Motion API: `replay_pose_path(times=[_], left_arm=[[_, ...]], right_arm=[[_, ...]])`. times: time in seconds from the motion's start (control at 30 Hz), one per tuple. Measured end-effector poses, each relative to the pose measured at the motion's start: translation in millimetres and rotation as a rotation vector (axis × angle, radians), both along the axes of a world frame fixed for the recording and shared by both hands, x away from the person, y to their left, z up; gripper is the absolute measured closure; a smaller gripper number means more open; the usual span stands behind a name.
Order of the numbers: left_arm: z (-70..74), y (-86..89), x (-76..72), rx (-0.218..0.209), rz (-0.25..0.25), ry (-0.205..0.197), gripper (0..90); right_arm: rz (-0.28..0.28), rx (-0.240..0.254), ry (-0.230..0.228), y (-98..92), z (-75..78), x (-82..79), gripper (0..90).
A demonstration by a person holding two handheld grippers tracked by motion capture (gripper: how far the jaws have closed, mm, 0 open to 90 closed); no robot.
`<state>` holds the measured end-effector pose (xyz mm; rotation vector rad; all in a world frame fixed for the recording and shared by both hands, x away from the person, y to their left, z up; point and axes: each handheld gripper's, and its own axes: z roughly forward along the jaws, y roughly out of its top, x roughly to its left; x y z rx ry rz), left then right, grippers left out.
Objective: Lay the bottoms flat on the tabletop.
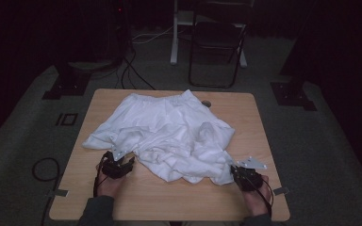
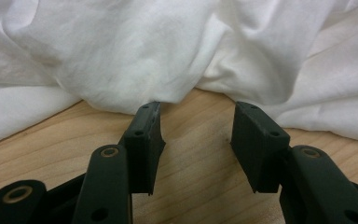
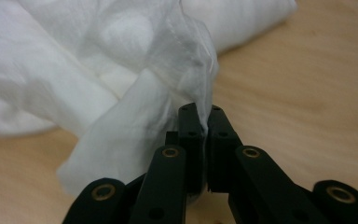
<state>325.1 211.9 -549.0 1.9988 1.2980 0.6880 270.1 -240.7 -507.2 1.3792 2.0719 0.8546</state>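
White garment (image 1: pixel 169 134) is lying crumpled mid-surface (image 1: pixel 245 202), folding barely begun: right claw (image 1: pixel 238 174) is clamping its near corner, left claw (image 1: pixel 122 162) is waiting with jaws apart at the near-left edge.

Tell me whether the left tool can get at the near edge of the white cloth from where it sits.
Probably yes: the left tool stands open, the white cloth edge lies just ahead, with bare table between.

Black gripper (image 3: pixel 205 122) with brass-ringed pivots, black cables, and dark sleeves (image 1: pixel 96 209).
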Motion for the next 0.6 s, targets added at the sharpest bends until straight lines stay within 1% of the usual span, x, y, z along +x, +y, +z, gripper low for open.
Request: replay_pose_path(times=[0.07, 0.1, 0.13, 0.17, 0.2, 0.23, 0.27, 0.3, 0.33, 0.37, 0.43, 0.47, 0.5, 0.57, 0.6], left_arm=[[0.0, 0.0, 0.0, 0.003, -0.001, -0.001, 52.6], [0.0, -0.1, -0.1, 0.003, -0.002, -0.002, 52.6], [0.0, -0.1, -0.1, 0.004, -0.002, -0.002, 52.6], [0.0, -0.1, -0.1, 0.004, -0.002, -0.002, 52.6], [0.0, -0.3, -0.1, 0.006, -0.002, -0.003, 52.6], [0.0, -0.4, -0.2, 0.007, -0.002, -0.003, 52.6], [0.1, -0.4, -0.3, 0.009, -0.002, -0.003, 52.6], [0.2, -0.5, -0.4, 0.011, -0.002, -0.002, 52.6], [0.2, -0.5, -0.3, 0.011, -0.002, -0.002, 52.6], [0.1, -0.4, -0.3, 0.010, -0.002, -0.003, 52.6], [0.2, -0.5, -0.4, 0.012, -0.002, -0.003, 52.6], [0.1, -0.6, -0.4, 0.011, -0.001, -0.004, 52.6], [0.2, -0.7, -0.4, 0.012, -0.001, -0.004, 52.6], [0.2, -0.7, -0.5, 0.012, -0.002, -0.004, 52.6], [0.2, -0.7, -0.5, 0.012, -0.002, -0.004, 52.6]], right_arm=[[-0.015, -0.007, 0.015, -6.7, -2.8, -7.8, 85.8], [-0.016, 0.000, 0.021, -9.5, -3.3, -10.8, 83.8], [-0.009, 0.015, 0.024, -11.6, -2.5, -13.1, 78.8], [-0.009, 0.015, 0.024, -11.6, -2.5, -13.1, 78.8], [0.003, 0.030, 0.008, -12.6, 0.0, -15.0, 72.0], [0.023, 0.049, -0.041, -10.6, 9.5, -17.5, 62.6], [0.033, 0.055, -0.053, -9.5, 12.8, -17.7, 59.6], [0.050, 0.064, -0.082, -6.2, 19.6, -17.6, 56.7], [0.068, 0.061, -0.114, -0.5, 28.5, -15.6, 53.6], [0.080, 0.062, -0.127, 3.6, 33.4, -13.4, 51.3], [0.111, 0.057, -0.162, 17.7, 45.0, -2.2, 47.0], [0.122, 0.054, -0.167, 23.0, 47.2, 3.2, 44.6], [0.133, 0.044, -0.167, 30.0, 48.8, 11.9, 42.6], [0.135, 0.035, -0.151, 44.8, 49.0, 30.7, 39.1], [0.136, 0.030, -0.145, 53.9, 47.6, 43.0, 37.3]])
